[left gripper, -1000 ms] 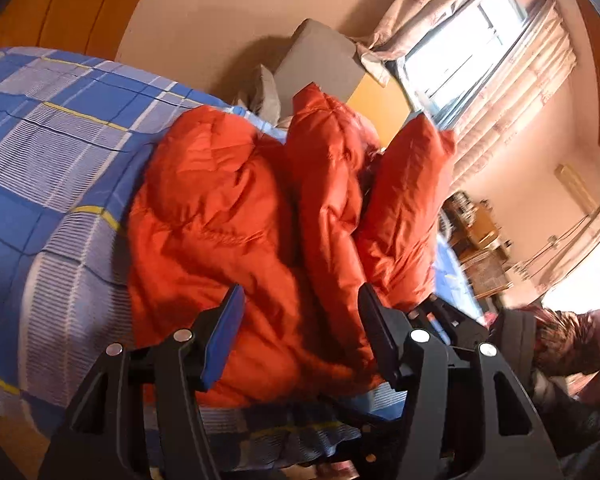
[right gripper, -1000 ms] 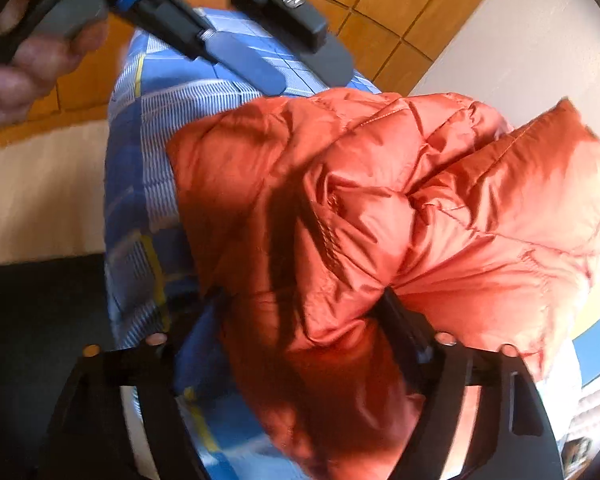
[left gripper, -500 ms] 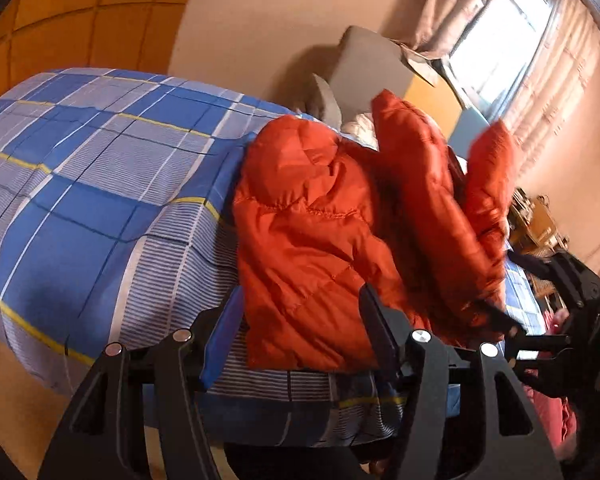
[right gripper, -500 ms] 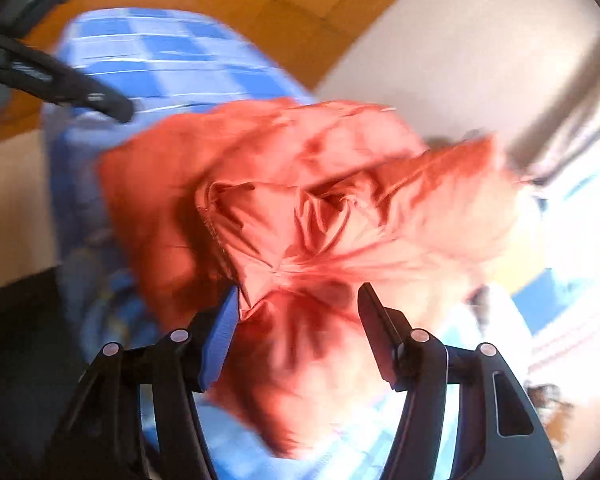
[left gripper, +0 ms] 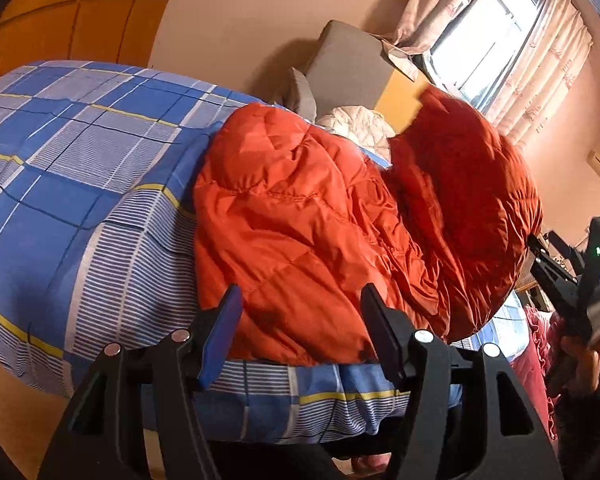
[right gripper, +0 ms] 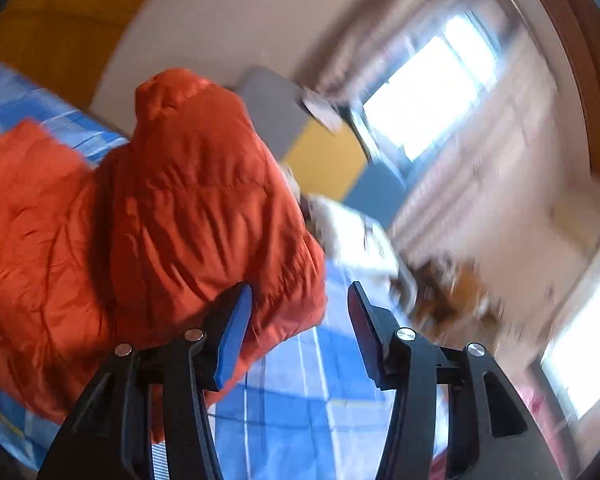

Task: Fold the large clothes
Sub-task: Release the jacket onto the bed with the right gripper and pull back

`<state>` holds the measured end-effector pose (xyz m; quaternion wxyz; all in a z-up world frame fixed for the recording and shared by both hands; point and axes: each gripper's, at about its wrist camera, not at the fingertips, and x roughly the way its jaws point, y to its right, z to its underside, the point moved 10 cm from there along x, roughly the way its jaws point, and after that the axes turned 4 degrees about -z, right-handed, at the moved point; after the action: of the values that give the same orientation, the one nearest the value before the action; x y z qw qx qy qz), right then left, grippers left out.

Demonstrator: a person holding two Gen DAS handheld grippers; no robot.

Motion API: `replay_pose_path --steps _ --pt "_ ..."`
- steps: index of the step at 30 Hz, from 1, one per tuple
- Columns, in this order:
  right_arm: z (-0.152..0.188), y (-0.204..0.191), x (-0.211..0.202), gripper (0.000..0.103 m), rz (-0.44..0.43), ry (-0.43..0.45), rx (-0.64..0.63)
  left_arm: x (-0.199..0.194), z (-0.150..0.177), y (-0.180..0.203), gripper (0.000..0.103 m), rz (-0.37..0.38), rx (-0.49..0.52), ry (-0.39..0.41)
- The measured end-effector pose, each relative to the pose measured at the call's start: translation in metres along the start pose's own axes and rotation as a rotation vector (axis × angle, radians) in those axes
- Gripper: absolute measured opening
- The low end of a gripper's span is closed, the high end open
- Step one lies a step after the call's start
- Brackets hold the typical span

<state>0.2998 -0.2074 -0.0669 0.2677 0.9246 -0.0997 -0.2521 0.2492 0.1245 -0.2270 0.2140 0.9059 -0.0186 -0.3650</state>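
Observation:
An orange padded jacket [left gripper: 312, 232] lies bunched on a blue checked bedspread [left gripper: 80, 184]. Its right part [left gripper: 468, 208] stands up in a rounded hump. My left gripper [left gripper: 300, 320] is open and empty, just short of the jacket's near edge. In the right wrist view the jacket [right gripper: 160, 220] fills the left half, and my right gripper [right gripper: 298, 320] is open and empty at its right edge, over bare bedspread [right gripper: 300, 400]. The right gripper also shows in the left wrist view [left gripper: 548, 268], beside the raised part; contact cannot be told. The right wrist view is blurred.
A grey cushion [left gripper: 348, 68] and a white bundle [left gripper: 360, 124] lie behind the jacket by the wall. A curtained window [left gripper: 484, 40] is at the upper right. The bed's near edge [left gripper: 260, 408] drops away below my left gripper. A hand [left gripper: 580, 352] shows at the far right.
My right gripper has let go of the jacket, opened and swung right off it. The jacket's right part dropped from a tall peak to a rounded hump. My left gripper pulled back a little.

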Motion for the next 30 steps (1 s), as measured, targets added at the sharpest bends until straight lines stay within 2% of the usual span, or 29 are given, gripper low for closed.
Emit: replay_pose_path --steps 4,5,8,11,12,14,15,19,20,23,25,28,30 --pt "0.006 0.021 0.008 0.05 0.069 -0.049 0.052 0.006 0.003 0.003 0.063 0.006 0.008 -0.013" --pt "0.013 0.03 0.009 0.045 0.094 -0.061 0.041 0.006 0.004 0.003 0.063 0.008 0.009 -0.016" --pt "0.0 0.062 -0.009 0.044 0.218 0.0 0.091 0.005 0.003 0.004 0.065 0.012 0.011 -0.01" --pt "0.019 0.079 0.009 0.044 0.33 -0.076 0.134 0.002 0.0 0.002 0.067 0.001 0.008 0.003" --pt "0.023 0.09 0.009 0.043 0.363 -0.09 0.157 0.001 0.0 0.001 0.069 -0.001 0.01 0.009" --pt "0.022 0.124 -0.001 0.042 0.379 -0.07 0.289 -0.002 -0.002 0.0 0.072 0.007 0.002 0.02" --pt "0.025 0.132 0.003 0.042 0.362 -0.096 0.337 -0.002 -0.002 -0.001 0.072 0.012 -0.002 0.019" --pt "0.047 0.121 0.025 0.042 0.251 -0.212 0.45 -0.005 -0.005 0.0 0.072 0.016 0.001 0.029" --pt "0.052 0.12 0.026 0.042 0.2 -0.233 0.524 -0.007 -0.006 0.001 0.072 0.017 0.001 0.036" --pt "0.08 0.107 0.044 0.042 -0.036 -0.332 0.799 -0.01 -0.009 0.0 0.072 0.023 -0.008 0.049" --pt "0.103 0.092 0.054 0.042 -0.114 -0.392 0.935 -0.012 -0.01 0.0 0.072 0.025 -0.008 0.054" --pt "0.122 0.076 0.06 0.043 -0.05 -0.416 0.947 -0.015 -0.011 0.001 0.072 0.029 -0.011 0.06" --pt "0.128 0.076 0.058 0.052 0.062 -0.405 0.907 -0.016 -0.01 0.0 0.072 0.034 -0.019 0.06"
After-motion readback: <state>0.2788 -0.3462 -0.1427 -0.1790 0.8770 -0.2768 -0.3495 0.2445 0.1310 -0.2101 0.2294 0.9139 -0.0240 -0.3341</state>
